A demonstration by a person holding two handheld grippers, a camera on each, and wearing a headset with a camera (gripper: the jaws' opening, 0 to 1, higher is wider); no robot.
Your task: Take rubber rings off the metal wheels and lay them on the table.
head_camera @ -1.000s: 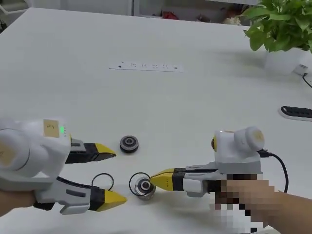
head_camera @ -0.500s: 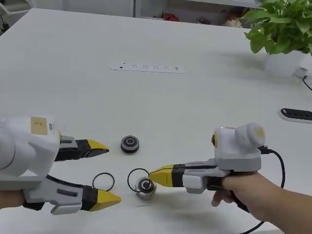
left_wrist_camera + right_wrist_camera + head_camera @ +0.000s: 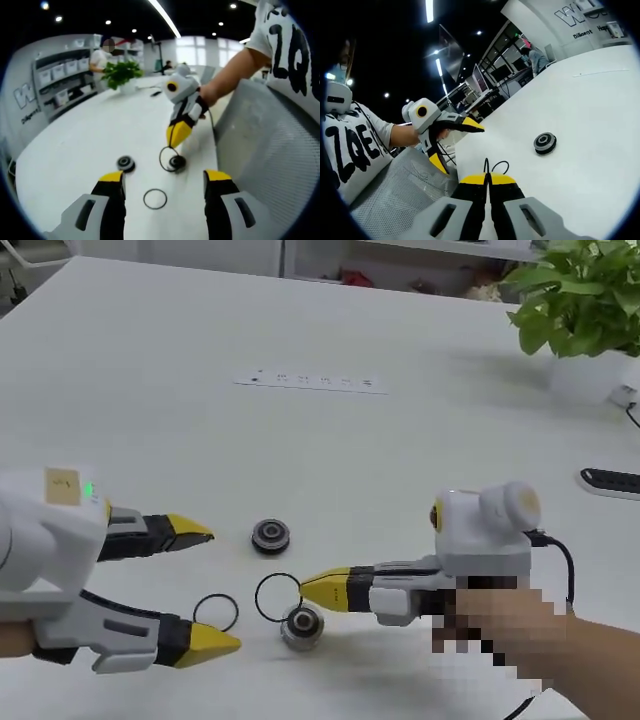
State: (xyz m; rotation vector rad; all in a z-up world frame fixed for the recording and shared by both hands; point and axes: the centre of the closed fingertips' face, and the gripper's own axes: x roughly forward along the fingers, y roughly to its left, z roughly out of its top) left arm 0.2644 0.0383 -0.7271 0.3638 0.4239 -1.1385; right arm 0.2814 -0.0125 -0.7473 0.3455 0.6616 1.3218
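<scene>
Rubber ring (image 3: 277,597): a thin black loop pinched at the yellow tip of the right gripper. It hangs just left of the near wheel, with its lower edge down at that wheel. From where I stand I can't say whether the two touch.
Second ring (image 3: 215,612): lying flat on the table (image 3: 420,450), on its own, between the spread jaws of the left gripper and just left of the near wheel.
Near wheel (image 3: 301,626): a small metal wheel sitting on the table right under the right gripper's tip, its rim looking bare and silvery.
Far wheel (image 3: 271,535): a darker wheel a little further up the table, apart from both grippers and with nothing touching it.
Right gripper (image 3: 318,591): comes in from the right, held in a person's hand. Its jaws are pressed tight together on the rubber ring, which its own view shows as a black loop poking up from the closed tips.
Left gripper (image 3: 205,587): jaws spread wide and gripping nothing, one tip near the far wheel and the other below the second ring.
Background: a white power strip (image 3: 310,382) lies flat mid-table, and a potted plant (image 3: 585,295) stands at the far right corner.
</scene>
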